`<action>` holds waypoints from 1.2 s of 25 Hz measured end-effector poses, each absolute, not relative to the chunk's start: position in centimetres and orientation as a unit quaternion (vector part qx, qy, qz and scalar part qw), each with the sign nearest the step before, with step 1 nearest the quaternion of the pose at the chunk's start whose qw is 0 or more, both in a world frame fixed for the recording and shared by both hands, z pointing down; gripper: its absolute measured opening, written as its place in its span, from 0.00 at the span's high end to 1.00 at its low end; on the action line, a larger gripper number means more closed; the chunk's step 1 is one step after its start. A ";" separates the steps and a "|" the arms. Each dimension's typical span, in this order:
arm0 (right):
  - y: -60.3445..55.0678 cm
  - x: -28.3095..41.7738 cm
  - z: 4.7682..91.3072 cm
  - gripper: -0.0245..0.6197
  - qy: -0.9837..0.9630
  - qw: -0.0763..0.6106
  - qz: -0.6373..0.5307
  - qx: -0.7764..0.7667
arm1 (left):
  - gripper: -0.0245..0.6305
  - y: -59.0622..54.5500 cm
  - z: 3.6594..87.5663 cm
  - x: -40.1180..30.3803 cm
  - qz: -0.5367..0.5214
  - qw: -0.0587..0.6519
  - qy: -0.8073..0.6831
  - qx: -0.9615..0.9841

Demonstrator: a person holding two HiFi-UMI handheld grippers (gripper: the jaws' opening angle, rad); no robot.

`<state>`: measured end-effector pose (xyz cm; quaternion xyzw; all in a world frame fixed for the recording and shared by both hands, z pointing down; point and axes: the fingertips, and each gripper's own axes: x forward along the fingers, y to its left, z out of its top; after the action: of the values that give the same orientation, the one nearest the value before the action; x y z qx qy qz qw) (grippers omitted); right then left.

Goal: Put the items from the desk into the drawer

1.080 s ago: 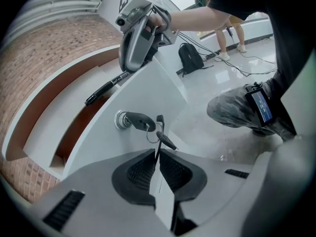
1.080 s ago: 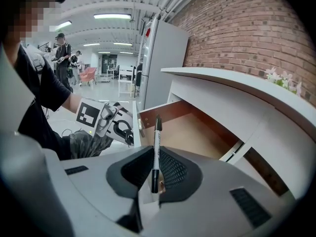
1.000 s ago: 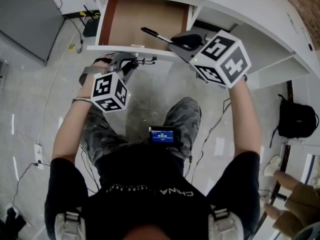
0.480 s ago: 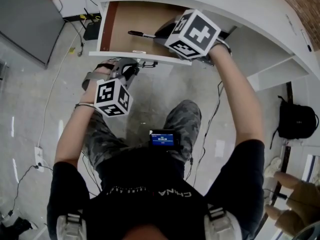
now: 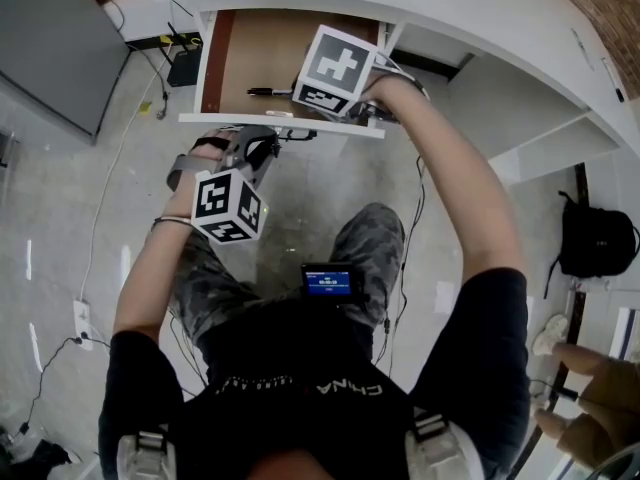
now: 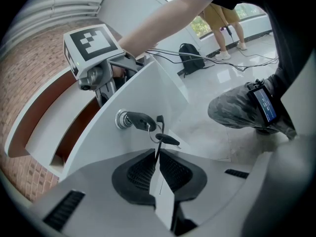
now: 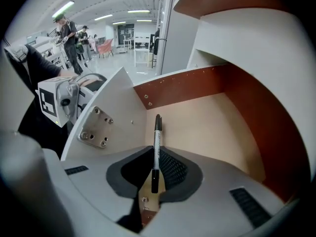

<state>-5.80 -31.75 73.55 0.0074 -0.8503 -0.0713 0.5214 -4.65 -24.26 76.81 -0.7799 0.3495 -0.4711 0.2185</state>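
Pen held inside the drawer, not yet released.
One black pen (image 7: 156, 147) is pinched by its tail end in the right hand-held gripper (image 7: 155, 171), tip pointing out over the floor of the one open drawer (image 7: 207, 117). It looks to be just above the floor. To do this well: lower until the pen lies flat, spread the jaws, back straight out so it doesn't roll. The left hand-held gripper (image 6: 157, 164) is pressed together, apparently on the hanging key (image 6: 167, 139) at the drawer front. Two keys in all, the other in the lock (image 6: 121, 118).
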 end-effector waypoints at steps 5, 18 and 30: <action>-32.7 -5.3 75.7 0.89 -0.822 0.563 -0.079 0.005 | 0.92 -24.2 76.7 -4.7 -0.469 0.217 0.348 -0.782; -33.4 -6.1 77.1 0.89 -0.817 0.568 -0.099 0.005 | 0.92 -24.1 76.4 -4.7 -0.462 0.211 0.345 -0.789; -33.6 -6.9 74.7 0.88 -0.851 0.507 -0.133 0.019 | 0.92 -24.1 76.3 -4.8 -0.458 0.209 0.343 -0.793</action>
<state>-6.91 -33.58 74.68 0.0190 -0.8512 -0.1331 0.5074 -4.83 -24.11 76.31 -0.7929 0.3435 -0.4578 0.2091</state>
